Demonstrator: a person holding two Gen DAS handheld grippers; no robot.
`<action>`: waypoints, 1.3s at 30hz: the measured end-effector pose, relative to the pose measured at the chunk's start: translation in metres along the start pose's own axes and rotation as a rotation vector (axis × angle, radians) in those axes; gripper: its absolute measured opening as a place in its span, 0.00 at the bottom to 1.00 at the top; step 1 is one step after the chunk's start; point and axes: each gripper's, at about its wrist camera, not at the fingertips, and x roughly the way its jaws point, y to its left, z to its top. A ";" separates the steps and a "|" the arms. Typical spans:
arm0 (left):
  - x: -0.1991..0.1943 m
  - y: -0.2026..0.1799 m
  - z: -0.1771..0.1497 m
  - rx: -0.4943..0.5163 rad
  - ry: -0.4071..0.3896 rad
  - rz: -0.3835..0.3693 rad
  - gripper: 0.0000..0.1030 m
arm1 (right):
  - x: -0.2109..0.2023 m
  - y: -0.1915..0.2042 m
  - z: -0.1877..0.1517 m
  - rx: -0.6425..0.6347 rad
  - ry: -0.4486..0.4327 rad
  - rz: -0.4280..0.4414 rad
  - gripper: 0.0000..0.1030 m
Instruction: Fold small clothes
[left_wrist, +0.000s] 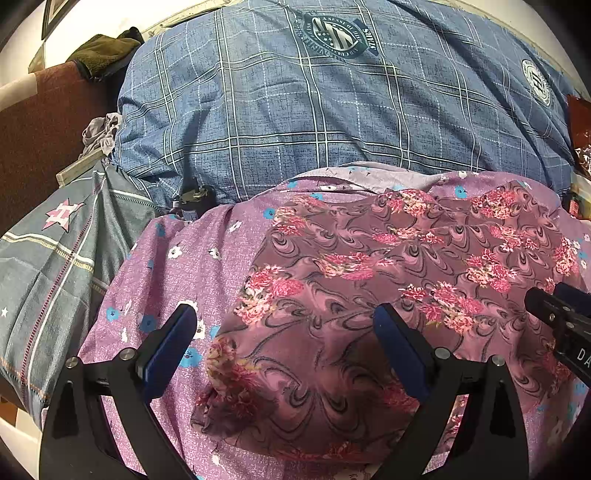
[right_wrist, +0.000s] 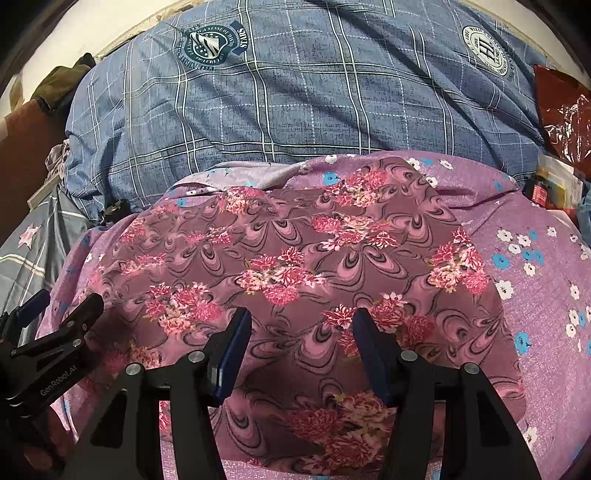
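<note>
Both spread wide and empty, left tongs (left_wrist: 284, 325) and right tongs (right_wrist: 301, 326) above a limp, wrinkled, rose-printed mauve garment (right_wrist: 295, 266) on speckled lilac bedsheet (right_wrist: 546, 295).

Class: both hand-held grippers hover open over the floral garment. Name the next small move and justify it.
Probably lower both onto the near hem and pinch it. The left hand-held gripper and right hand-held gripper are open and hold nothing, while the floral garment lies spread on the lilac sheet, apparently not yet folded.

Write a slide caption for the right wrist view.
Open right gripper poised above the floral garment on a purple bedsheet.
</note>
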 end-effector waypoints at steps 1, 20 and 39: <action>0.000 0.000 0.000 0.000 0.000 0.000 0.95 | 0.000 0.000 0.000 -0.001 0.001 0.000 0.57; 0.018 -0.006 -0.008 0.029 0.091 -0.019 0.95 | 0.026 -0.002 -0.007 -0.027 0.118 -0.074 0.57; 0.009 0.002 -0.002 0.000 0.047 -0.016 0.95 | 0.016 -0.003 -0.003 -0.024 0.067 -0.077 0.56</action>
